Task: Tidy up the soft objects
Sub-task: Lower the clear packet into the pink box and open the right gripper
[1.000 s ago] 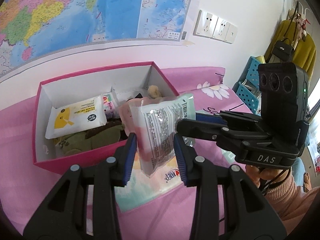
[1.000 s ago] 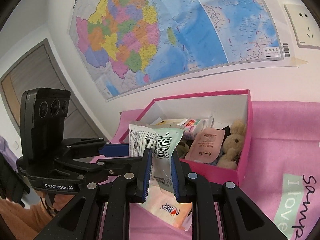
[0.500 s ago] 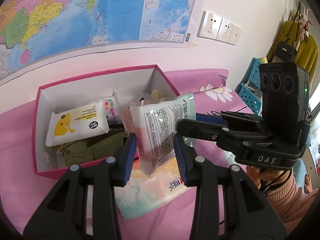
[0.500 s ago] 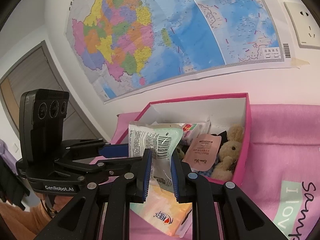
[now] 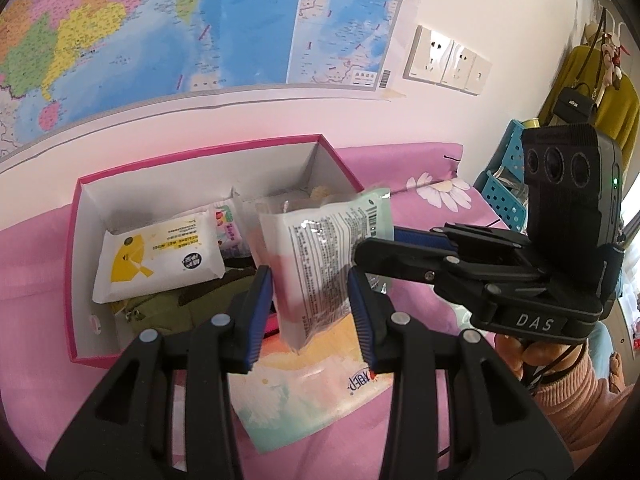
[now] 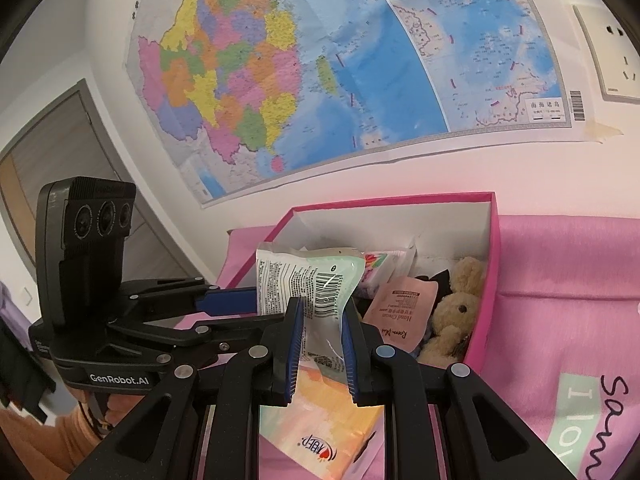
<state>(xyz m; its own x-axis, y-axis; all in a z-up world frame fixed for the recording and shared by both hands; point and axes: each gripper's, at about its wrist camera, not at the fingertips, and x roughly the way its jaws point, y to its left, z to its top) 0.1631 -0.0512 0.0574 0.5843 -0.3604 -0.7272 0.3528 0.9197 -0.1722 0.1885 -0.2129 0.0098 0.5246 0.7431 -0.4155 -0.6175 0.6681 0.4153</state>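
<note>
A soft plastic pouch with printed text and a barcode (image 5: 320, 256) (image 6: 312, 288) hangs in the air at the front edge of a pink box (image 5: 76, 208) (image 6: 494, 248). My right gripper (image 6: 320, 344) is shut on the pouch; its fingers also show in the left wrist view (image 5: 408, 240). My left gripper (image 5: 310, 316) is open, with its jaws on either side of the pouch, apart from it. The box holds a white wipes pack (image 5: 156, 256), an olive pouch (image 5: 172, 308), a pink sachet (image 6: 400, 316) and a teddy bear (image 6: 456, 312).
A flat pastel tissue pack (image 5: 312, 388) (image 6: 320, 424) lies on the pink bedcover below the grippers. A map and wall sockets (image 5: 444, 60) are on the wall behind. Blue baskets (image 5: 504, 196) stand at the right.
Both grippers and the pouch have risen a little and shifted toward the box, which now sits lower in view. The right gripper's hold on the pouch has not changed.
</note>
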